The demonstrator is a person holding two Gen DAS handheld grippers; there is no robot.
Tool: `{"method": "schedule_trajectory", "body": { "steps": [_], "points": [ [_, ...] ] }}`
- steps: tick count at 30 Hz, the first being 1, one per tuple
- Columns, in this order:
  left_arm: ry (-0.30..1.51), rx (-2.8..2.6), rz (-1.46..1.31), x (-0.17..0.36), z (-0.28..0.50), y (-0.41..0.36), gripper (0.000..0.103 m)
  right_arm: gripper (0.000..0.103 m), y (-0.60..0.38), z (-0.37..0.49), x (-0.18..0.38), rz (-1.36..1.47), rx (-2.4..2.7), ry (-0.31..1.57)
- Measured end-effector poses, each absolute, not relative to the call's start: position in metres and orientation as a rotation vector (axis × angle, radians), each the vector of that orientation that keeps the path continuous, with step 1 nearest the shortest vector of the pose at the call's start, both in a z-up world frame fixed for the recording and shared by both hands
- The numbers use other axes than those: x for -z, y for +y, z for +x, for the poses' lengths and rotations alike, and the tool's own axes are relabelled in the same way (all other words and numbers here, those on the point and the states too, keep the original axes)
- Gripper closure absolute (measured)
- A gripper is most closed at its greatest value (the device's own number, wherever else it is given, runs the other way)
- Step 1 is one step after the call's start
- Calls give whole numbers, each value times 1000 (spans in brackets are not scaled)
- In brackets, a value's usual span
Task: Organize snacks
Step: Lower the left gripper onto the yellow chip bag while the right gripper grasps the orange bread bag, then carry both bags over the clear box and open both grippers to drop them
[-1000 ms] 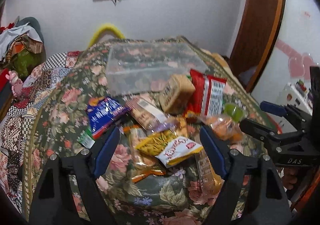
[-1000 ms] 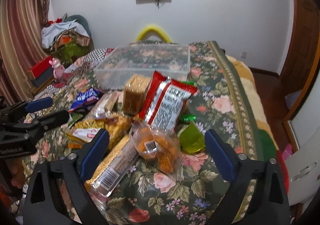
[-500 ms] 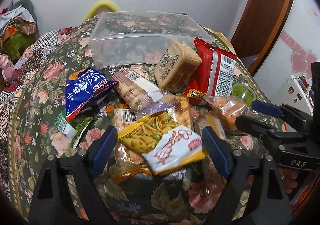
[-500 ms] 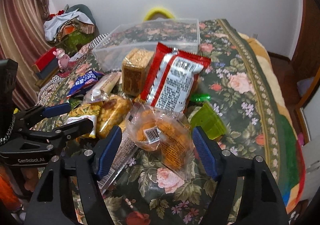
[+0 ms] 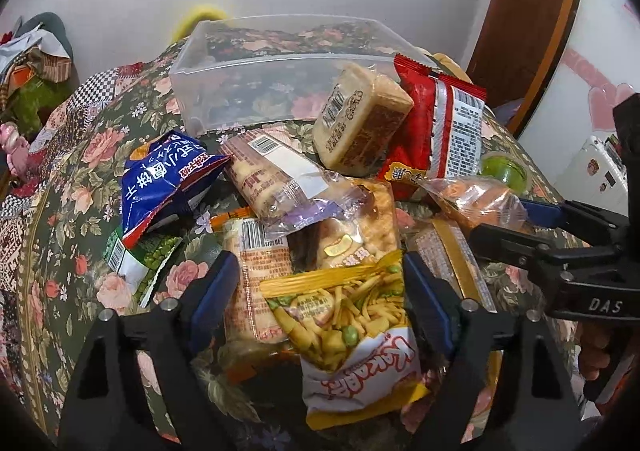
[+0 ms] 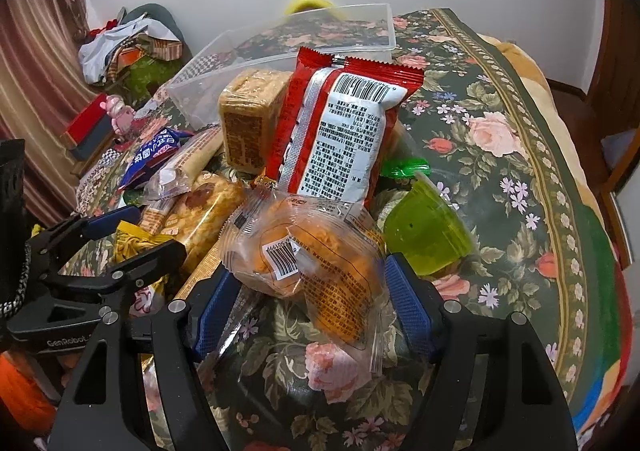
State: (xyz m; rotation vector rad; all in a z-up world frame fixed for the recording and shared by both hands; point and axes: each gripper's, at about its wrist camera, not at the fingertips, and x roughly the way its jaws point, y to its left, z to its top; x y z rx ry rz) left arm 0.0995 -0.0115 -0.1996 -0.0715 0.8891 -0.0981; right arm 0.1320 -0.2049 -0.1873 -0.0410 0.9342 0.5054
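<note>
A heap of snack packs lies on a floral cloth in front of a clear plastic box (image 5: 240, 99) (image 6: 280, 55). My left gripper (image 5: 318, 271) (image 6: 140, 235) is low over the heap. Its jaws are closing, with a yellow bag of snack sticks (image 5: 344, 311) and an orange packet (image 5: 256, 291) between them, not gripped. My right gripper (image 6: 308, 283) (image 5: 508, 223) has its pads against the sides of a clear bag of orange pastry (image 6: 304, 251) (image 5: 472, 195). Behind stand a red bag (image 6: 340, 123) (image 5: 440, 123) and a brown biscuit block (image 6: 248, 123) (image 5: 360, 119).
A blue bag (image 5: 164, 187), a green pea pack (image 5: 140, 267) and a long cracker pack (image 5: 272, 179) lie on the left of the heap. A green jelly cup (image 6: 428, 235) sits right of the pastry bag. Bare floral cloth (image 6: 500, 131) stretches right. Clothes (image 6: 128, 39) are piled far left.
Both grippers have come down and closer to the heap. The right jaws have narrowed onto the pastry bag. The left jaws now flank the yellow bag.
</note>
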Motion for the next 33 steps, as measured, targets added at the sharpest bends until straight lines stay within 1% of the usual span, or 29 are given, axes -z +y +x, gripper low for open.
{"method": "schedule_trajectory", "body": {
  "steps": [4, 9, 11, 13, 21, 25, 26, 27, 28, 29, 30, 33],
  "points": [
    [910, 112, -105, 193, 95, -6, 21, 33, -205, 132, 187, -45, -505, 936],
    [938, 113, -155, 186, 88, 1, 21, 36, -206, 131, 187, -50, -501, 933],
    [956, 117, -155, 187, 84, -1, 21, 47, -204, 131, 188, -65, -496, 938],
    [968, 125, -137, 188, 79, -6, 21, 49, -207, 130, 188, -65, -498, 939],
    [981, 89, -24, 198, 72, -27, 21, 51, -212, 130, 186, -26, -524, 950],
    [961, 64, 9, 203, 74, -29, 22, 47, -210, 133, 188, -25, -518, 963],
    [954, 61, 12, 203, 74, -29, 25, 46, -208, 134, 188, -24, -518, 967],
    [944, 57, 22, 203, 74, -29, 31, 46, -207, 135, 189, -21, -518, 968],
    [933, 51, 35, 203, 74, -29, 34, 46, -206, 135, 189, -23, -518, 966],
    [925, 53, 39, 202, 74, -29, 42, 48, -205, 134, 189, -34, -520, 961],
    [916, 53, 32, 202, 74, -27, 46, 48, -203, 133, 188, -43, -521, 952],
    [905, 55, 3, 200, 74, -21, 50, 50, -204, 132, 188, -40, -521, 945]
  ]
}}
